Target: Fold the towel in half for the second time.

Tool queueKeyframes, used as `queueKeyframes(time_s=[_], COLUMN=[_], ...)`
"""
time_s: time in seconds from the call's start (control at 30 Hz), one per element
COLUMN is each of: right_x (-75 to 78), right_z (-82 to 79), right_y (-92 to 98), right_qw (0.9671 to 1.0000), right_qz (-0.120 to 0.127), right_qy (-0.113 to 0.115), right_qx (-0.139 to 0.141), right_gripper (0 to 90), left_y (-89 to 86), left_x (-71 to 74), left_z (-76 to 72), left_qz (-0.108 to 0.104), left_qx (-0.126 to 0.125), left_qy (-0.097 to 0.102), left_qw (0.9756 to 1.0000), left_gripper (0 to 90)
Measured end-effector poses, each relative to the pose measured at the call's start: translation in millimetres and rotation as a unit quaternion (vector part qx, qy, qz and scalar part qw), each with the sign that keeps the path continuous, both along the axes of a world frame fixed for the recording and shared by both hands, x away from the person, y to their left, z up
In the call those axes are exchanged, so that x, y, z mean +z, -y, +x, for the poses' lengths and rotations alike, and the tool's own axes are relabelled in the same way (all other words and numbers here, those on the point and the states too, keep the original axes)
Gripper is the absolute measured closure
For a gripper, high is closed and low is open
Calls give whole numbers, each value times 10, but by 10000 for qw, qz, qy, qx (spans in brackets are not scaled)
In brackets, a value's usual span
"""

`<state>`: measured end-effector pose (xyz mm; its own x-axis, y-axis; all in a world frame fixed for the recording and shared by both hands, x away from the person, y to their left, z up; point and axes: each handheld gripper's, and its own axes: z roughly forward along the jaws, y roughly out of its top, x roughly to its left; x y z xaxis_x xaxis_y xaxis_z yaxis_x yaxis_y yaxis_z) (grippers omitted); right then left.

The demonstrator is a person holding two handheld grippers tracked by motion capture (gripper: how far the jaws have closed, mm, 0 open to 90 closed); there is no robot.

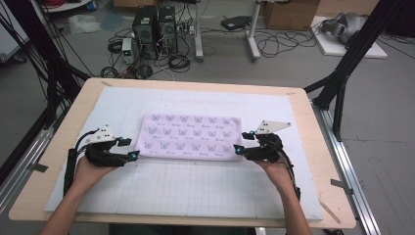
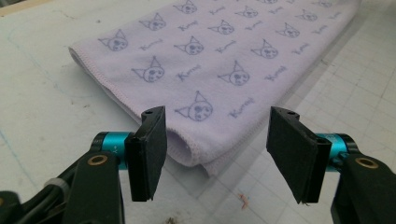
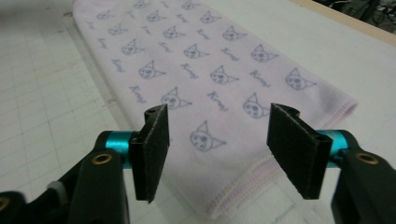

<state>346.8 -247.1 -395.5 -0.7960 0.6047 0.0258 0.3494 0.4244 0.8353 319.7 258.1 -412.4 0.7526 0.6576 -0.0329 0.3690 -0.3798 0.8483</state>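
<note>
Lying lengthwise between them, the folded towel (image 1: 191, 137) has one short end before each open, empty hand-held gripper, left (image 1: 128, 148) and right (image 1: 242, 143), equally near.

Soft matt cloth on a pale gridded mat, with matt black gripper pads and shiny turquoise metal fittings.

The folded towel (image 2: 219, 70) was lilac cloth with a fine, velvety nap, printed with dull grey-blue cat faces and edged with raised stitching. It lay on a white mat (image 1: 195, 186) that looked matt and slightly scuffed, marked with faint grid lines. The mat sat on a table (image 1: 313, 147) of pale, smooth wood with a low sheen. The left gripper (image 2: 215, 154) and the right gripper (image 3: 217, 149) each had rough, matt black pads, glossy turquoise metal collars, brass-coloured rivets and smooth black plastic arms.
</note>
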Motion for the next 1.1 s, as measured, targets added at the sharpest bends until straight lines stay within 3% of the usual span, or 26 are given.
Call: queueKeyframes(time_s=[0.43, 1.1], right_x=[-78, -98], right_z=[-201, -511], right_y=[139, 246], right_qw=[9995, 9988], right_qz=[141, 298], right_qy=[69, 187], right_qx=[-262, -353], right_gripper=[230, 171], left_y=[-40, -144], left_x=[3, -26], left_z=[-245, -529], left_qz=[-33, -61], left_qx=[81, 219], left_qy=[127, 181], left_qw=[9999, 9996], left_gripper=[324, 286])
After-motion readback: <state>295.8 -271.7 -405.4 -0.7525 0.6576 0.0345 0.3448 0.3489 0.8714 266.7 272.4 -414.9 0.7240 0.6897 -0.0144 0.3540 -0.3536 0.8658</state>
